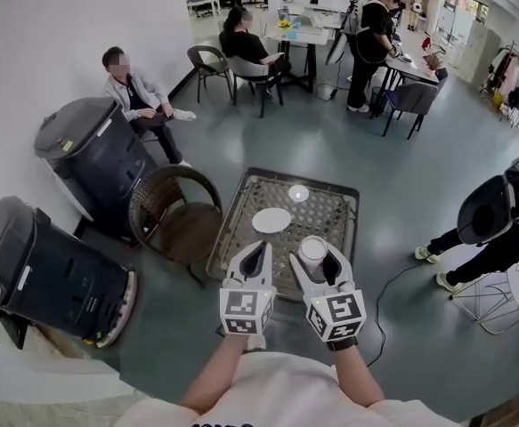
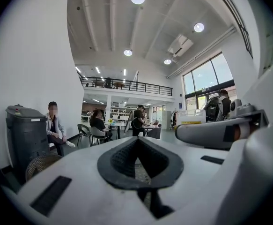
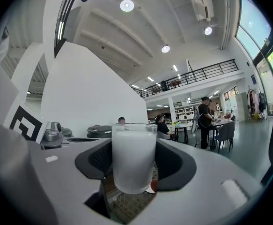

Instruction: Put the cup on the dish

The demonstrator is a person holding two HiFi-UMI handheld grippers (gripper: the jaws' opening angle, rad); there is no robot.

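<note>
The woven desk point(image 1: 335, 205) carries the white dish point(image 1: 271, 220). Your cup point(image 1: 313, 249) hangs just near-right of that dish, not on it. It looks like light frosted glass, probably slick and breakable, so grip mid-wall. Your right tool point(image 1: 315, 258) is spread wide, clamping it. The left tool point(image 1: 256, 254), beside the dish, is pinched together and empty.

- Cup point(image 3: 133, 156): a plain frosted white tumbler, straight-sided, clear at the rim. It stands upright between the two fingers point(image 3: 97, 161) of the right gripper point(image 1: 316, 256), and the dark pads press on both its flanks. Its base hangs clear below the fingers and its rim rises above them (contents, if any, cannot be told).
- Dish point(image 1: 271, 220): a white, shallow, round dish, lying flat and bare. It is just beyond the fingertips of the left gripper point(image 1: 257, 247), ahead and left of the fingers holding the cup, apart from both.
</note>
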